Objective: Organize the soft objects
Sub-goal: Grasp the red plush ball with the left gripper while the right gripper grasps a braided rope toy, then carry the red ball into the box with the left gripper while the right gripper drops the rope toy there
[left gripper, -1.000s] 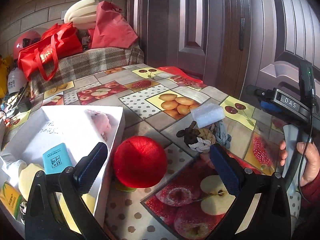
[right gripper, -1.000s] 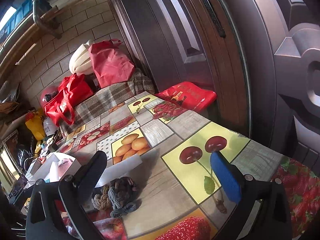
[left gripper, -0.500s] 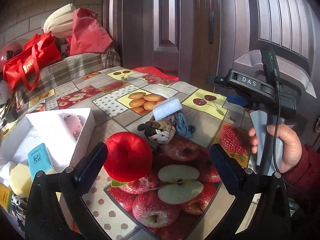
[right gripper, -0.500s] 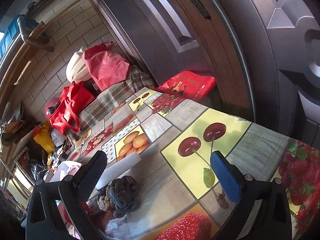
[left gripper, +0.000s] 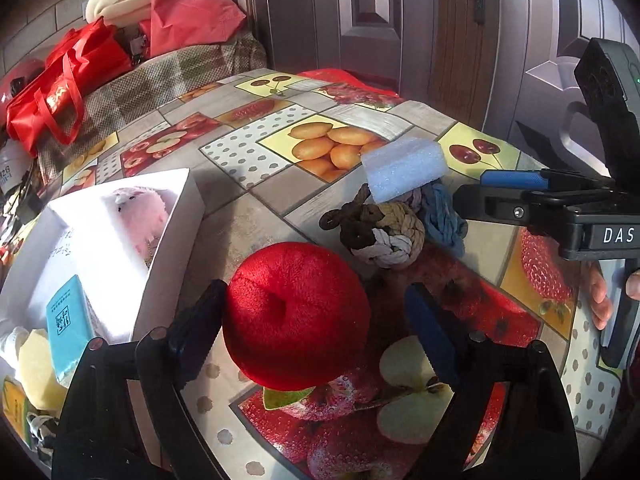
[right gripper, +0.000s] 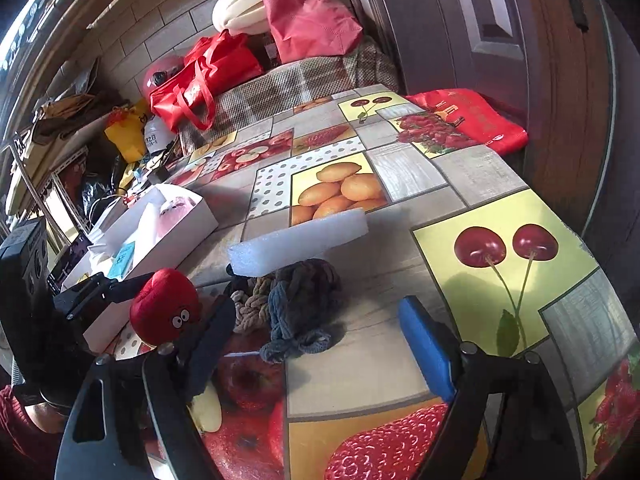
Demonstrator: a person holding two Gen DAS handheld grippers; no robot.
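A dark panelled door (left gripper: 376, 20) stands beyond both claws, with a brick-pattern wall (right gripper: 168, 36) off to its left. Under them lies a fruit-print oilcloth table (left gripper: 248, 152). A white open box (left gripper: 160, 248) sits just left of the left gripper (left gripper: 312, 320), whose jaws have just been closing around the red plush apple (left gripper: 296, 316) (only the left pad looks in contact). The right gripper (right gripper: 316, 336), lettered "DAS", has been closing too, jaws apart, a knotted rope toy bundle (right gripper: 288, 304) between them.
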